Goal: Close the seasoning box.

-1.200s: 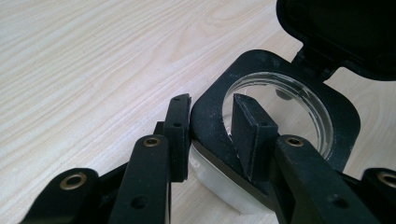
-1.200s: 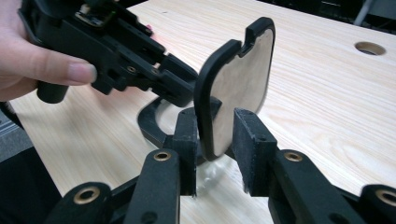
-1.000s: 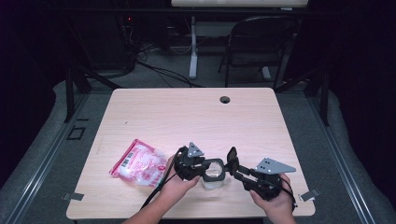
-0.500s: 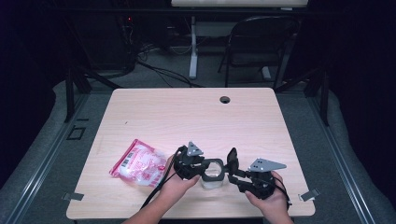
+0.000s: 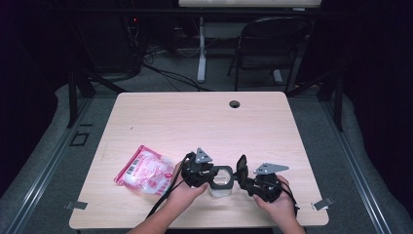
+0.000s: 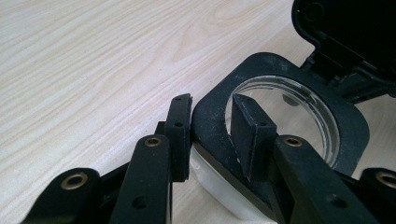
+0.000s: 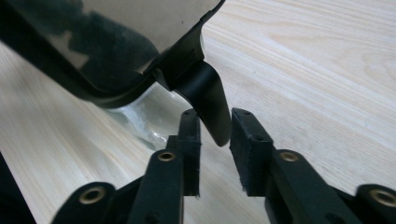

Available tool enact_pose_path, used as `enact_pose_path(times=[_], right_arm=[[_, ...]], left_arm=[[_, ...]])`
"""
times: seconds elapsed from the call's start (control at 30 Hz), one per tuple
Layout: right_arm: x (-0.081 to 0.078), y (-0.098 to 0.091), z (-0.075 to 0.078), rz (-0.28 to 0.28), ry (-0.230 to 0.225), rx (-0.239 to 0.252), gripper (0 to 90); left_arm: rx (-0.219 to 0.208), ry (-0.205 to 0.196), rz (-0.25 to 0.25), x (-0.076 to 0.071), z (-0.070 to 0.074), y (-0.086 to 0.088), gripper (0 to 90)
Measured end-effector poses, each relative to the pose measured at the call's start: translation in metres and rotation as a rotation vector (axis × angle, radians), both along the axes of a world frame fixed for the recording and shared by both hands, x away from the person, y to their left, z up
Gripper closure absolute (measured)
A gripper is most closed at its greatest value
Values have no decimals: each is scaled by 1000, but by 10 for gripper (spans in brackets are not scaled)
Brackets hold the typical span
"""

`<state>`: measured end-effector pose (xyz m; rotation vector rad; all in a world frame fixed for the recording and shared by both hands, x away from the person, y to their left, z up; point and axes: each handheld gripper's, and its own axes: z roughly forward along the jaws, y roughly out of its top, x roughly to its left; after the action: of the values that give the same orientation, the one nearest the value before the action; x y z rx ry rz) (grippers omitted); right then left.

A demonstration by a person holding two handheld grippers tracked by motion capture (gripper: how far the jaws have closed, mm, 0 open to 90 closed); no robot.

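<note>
Left gripper (image 6: 210, 135) pinches container rim (image 6: 212, 121); right gripper (image 7: 215, 140) straddles lid tab (image 7: 205, 100).

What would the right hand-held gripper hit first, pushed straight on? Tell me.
Likely the black lid tab of the clear plastic container, already between the right hand-held gripper's jaws; depth there is unclear.

A pale wooden table (image 5: 204, 122) sits mid-frame on grey carpet (image 5: 44, 161) — behind it, top of frame, a dark folding chair (image 5: 270, 44), cables (image 5: 160, 68) and black shadow.

Black claws (image 6: 212, 135), brass-ringed screws, grey plates
</note>
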<state>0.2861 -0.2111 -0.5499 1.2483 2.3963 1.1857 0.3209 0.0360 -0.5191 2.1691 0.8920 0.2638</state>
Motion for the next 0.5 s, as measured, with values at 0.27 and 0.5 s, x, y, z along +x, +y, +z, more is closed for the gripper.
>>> enact_pose_path(times=[0.27, 0.5], right_arm=[[20, 6, -2, -54, 11, 58, 812], [46, 11, -4, -99, 19, 153, 823]], left_arm=[[-5, 9, 45, 6, 1, 6, 666], [-9, -9, 62, 6, 1, 11, 618]])
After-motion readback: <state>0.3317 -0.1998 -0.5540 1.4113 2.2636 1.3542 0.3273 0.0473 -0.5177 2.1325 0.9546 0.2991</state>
